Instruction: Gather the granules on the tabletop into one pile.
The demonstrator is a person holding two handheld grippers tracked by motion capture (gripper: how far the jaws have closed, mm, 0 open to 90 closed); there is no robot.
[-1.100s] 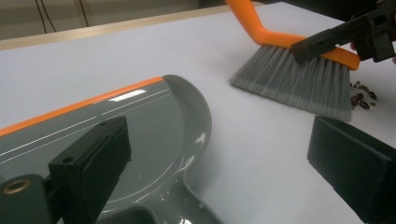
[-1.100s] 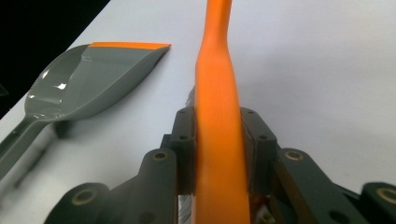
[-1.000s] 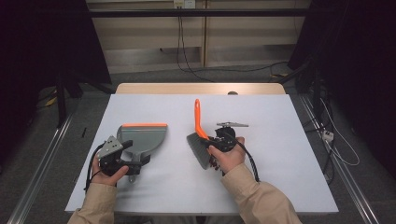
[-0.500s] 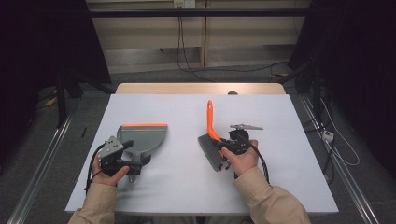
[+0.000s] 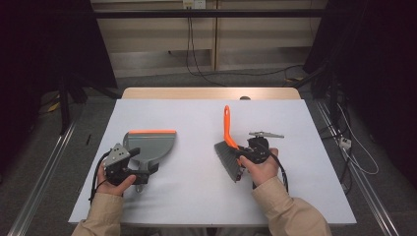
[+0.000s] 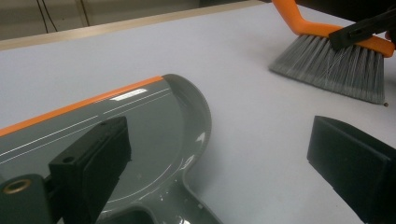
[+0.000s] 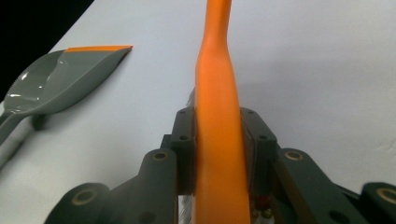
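A: Where was the brush [image 5: 227,147]?

B: On the right half of the bench [image 5: 196,196], in the right gripper [image 5: 244,156]. Its jaws were clenched on the orange back of the brush, just above the grey bristles. In the right gripper view the orange handle ran up between the two black jaws, with both pressed against its sides.

A: And how did it lie?

B: From above, the handle pointed toward the far edge of the bench, and the bristles fanned out toward the left and the near side. Whether the bristle tips touched the bench, I could not tell.

A: What about the dustpan [image 5: 150,147]?

B: It lay flat on the left half of the bench, grey, with its orange lip on the far side and its short handle toward the near side. The left gripper [image 5: 140,172] sat at that handle.

A: Was it gripping the handle?

B: No. In the left gripper view the jaws stood wide apart, one over the pan's tray and the other over bare bench to the right, so they were released.

A: How far apart were the two things?

B: Well apart, with bare bench between them. The left gripper view showed the brush [image 6: 336,60] beyond the dustpan [image 6: 140,126], with a tiny dark speck [image 6: 385,104] on the bench at the corner of its bristles.
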